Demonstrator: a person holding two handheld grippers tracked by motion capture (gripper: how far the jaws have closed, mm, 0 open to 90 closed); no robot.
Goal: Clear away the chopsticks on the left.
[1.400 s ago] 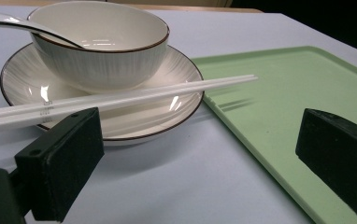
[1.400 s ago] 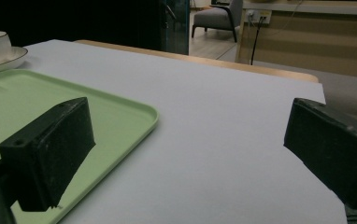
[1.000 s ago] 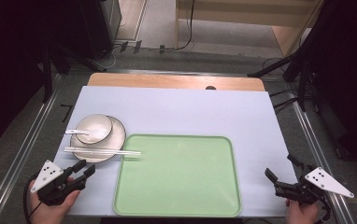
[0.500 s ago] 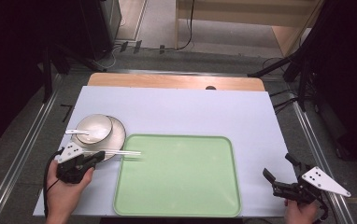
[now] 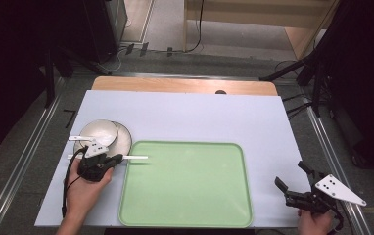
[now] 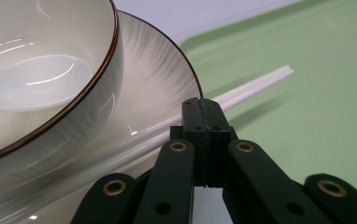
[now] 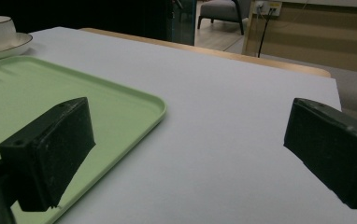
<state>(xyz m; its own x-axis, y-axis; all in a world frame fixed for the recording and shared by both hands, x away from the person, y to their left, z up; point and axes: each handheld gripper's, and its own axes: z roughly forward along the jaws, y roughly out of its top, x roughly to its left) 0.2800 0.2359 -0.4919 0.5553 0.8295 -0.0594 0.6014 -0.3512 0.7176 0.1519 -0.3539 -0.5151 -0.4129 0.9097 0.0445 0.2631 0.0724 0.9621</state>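
A white bowl (image 5: 100, 133) with a brown rim sits on a white plate (image 5: 124, 139) at the table's left, and a white spoon (image 5: 77, 138) lies in the bowl. White chopsticks (image 5: 133, 157) lie across the plate's near edge, their tips reaching over the green tray (image 5: 190, 196). My left gripper (image 5: 116, 158) is shut, and its closed tips (image 6: 202, 109) sit right at the chopsticks (image 6: 256, 86), beside the bowl (image 6: 50, 60). Whether they touch I cannot tell. My right gripper (image 5: 291, 174) stands open and empty (image 7: 190, 154) near the table's front right corner.
The pale blue mat (image 5: 199, 117) covers the table, with a wooden strip (image 5: 185, 85) along its far edge. Cables and stand legs lie on the floor beyond. The tray (image 7: 74, 84) is bare inside.
My left gripper has moved from the table's front left edge forward to the plate's near rim, over the chopsticks. The right gripper has stayed in place.
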